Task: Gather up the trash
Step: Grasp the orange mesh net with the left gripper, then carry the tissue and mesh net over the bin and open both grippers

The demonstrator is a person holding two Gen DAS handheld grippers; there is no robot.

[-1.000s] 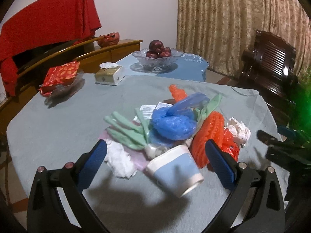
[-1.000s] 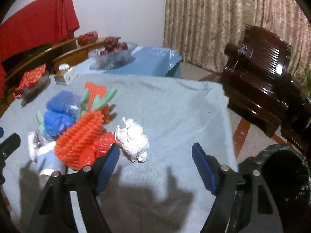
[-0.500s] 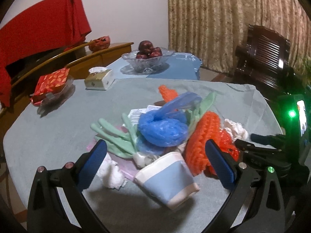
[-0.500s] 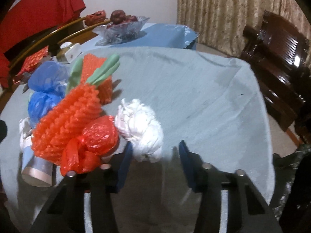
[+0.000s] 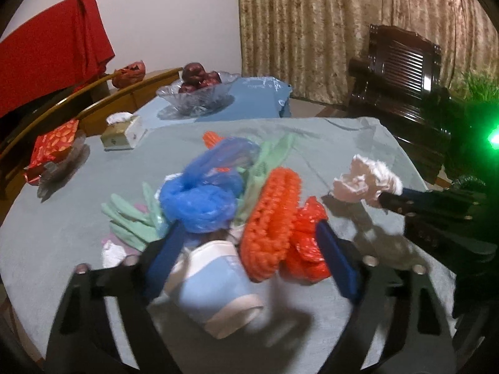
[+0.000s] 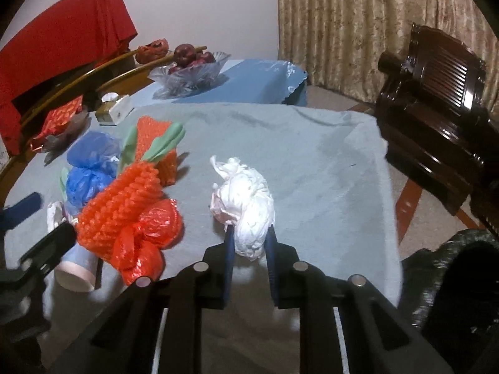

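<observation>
Your right gripper (image 6: 249,243) has just closed on the white crumpled wad (image 6: 246,205) at the pile's right edge, while your left gripper (image 5: 249,249), jaws narrowing but apparently not yet gripping, straddles the blue paper cup (image 5: 215,286) lying on its side directly ahead.

A: What's blurred in the left wrist view?
B: The cup (image 5: 215,293) at lower centre, smeared; the orange net (image 5: 268,227) hides its far side.
A: And at lower right of the right wrist view?
B: A black bag (image 6: 449,283), cut off by the frame edge.
</observation>
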